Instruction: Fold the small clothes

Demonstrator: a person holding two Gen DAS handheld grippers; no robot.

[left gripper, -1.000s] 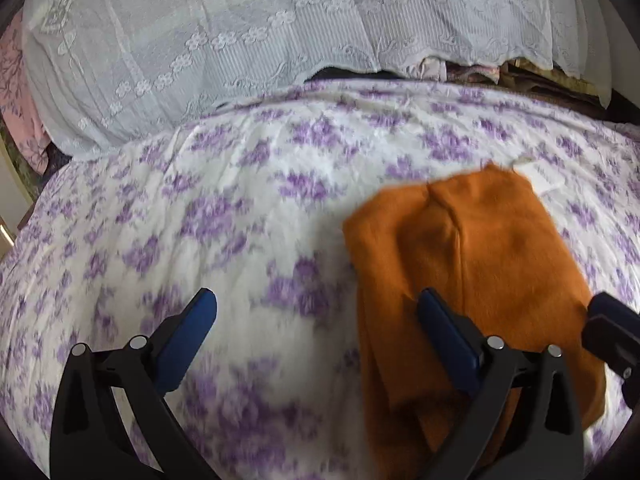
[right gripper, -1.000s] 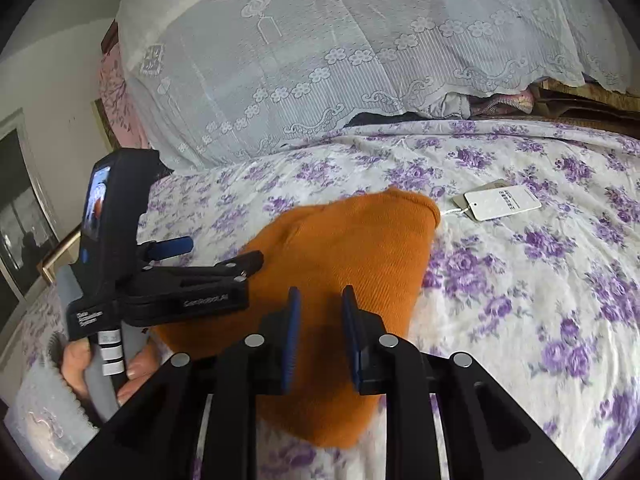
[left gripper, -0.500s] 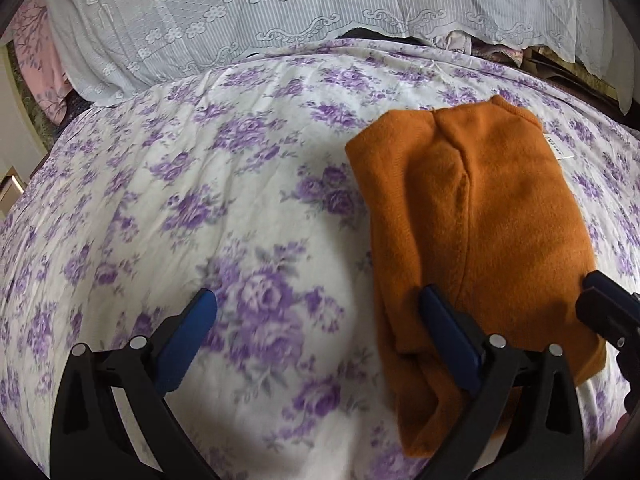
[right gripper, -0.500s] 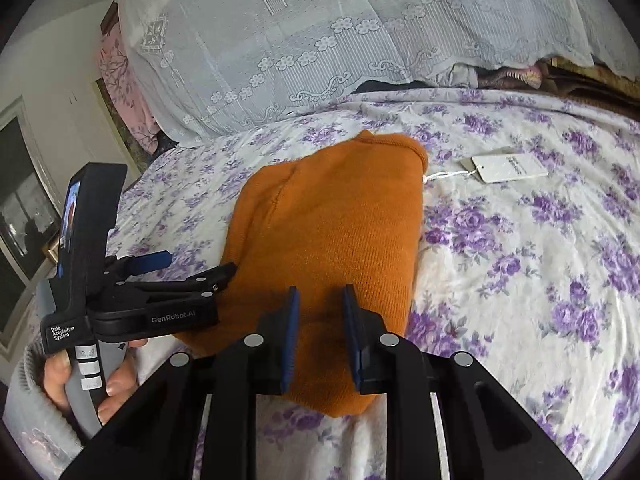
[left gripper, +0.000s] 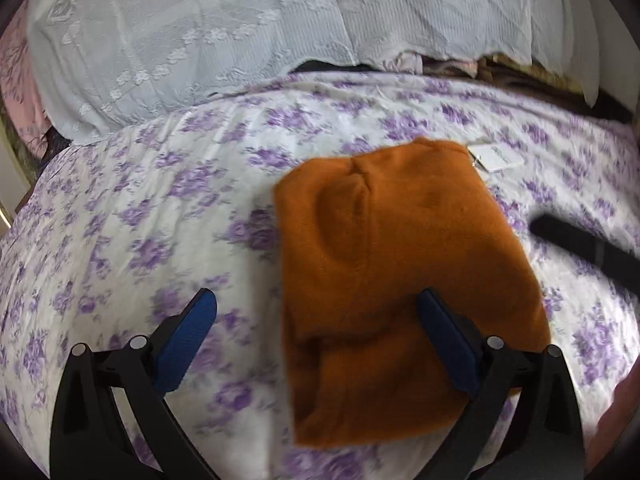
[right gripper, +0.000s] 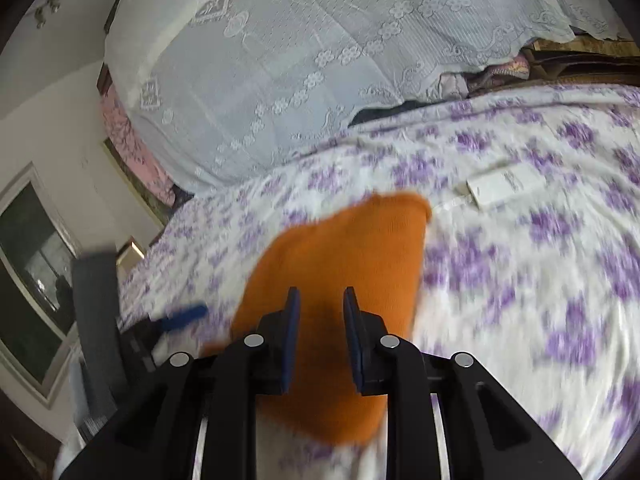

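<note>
Both grippers have shifted over the folded orange garment (left gripper: 400, 248); white tag (right gripper: 504, 184) unreadable.

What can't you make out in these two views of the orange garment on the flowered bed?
- Orange garment: its near edge is hidden behind the left tongs in the left wrist view, and behind the right tongs in the right wrist view.
- White tag: print blurred, unreadable.
- Whether the right tongs touch the garment: unclear.
- Under the lace cover: hidden.

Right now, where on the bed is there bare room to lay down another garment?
Bare floral sheet lies between the orange garment and the lace cover. The other side is tighter: white tag and right gripper.
</note>
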